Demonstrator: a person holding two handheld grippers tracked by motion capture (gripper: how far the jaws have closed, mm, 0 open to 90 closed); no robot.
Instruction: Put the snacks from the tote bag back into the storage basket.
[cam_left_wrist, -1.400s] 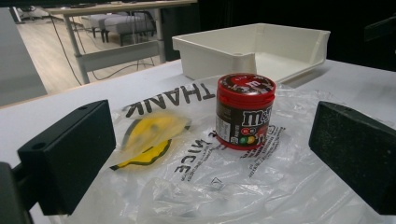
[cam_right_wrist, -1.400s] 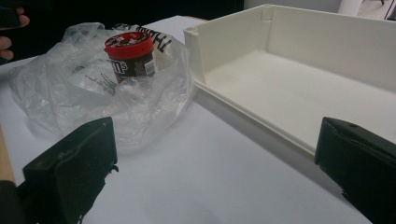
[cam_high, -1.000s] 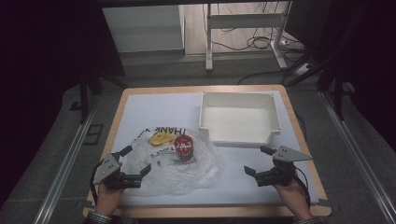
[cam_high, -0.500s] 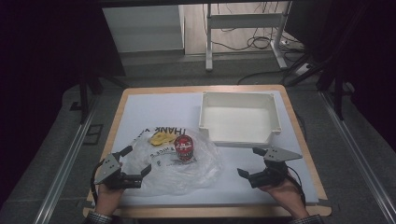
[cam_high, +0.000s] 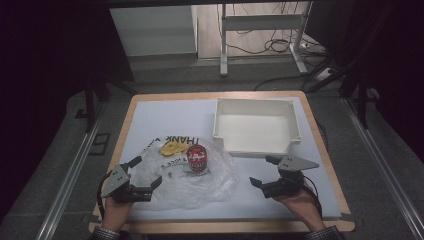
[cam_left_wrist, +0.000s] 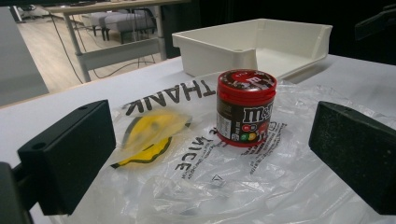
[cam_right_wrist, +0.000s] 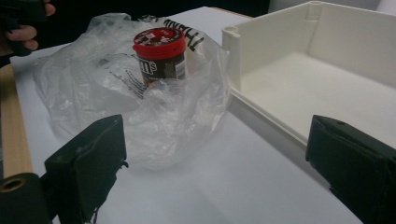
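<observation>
A clear plastic bag (cam_high: 192, 175), crumpled and printed in black, is spread flat on the table; 1 red-lidded candy jar (cam_high: 197, 158) is stood upright on it.

a white table (cam_high: 160, 120) with a light wooden edge carries an open white plastic bin (cam_high: 256, 125), rectangular, with raised walls, standing at the far right part of the table. beyond the far edge of the table, on a grey floor (cam_high: 165, 75), stand the white metal legs of another table (cam_high: 260, 35), with dark cables (cam_high: 272, 45) lying loose between them. metal rails (cam_high: 65, 185) run along the floor at either side.
</observation>
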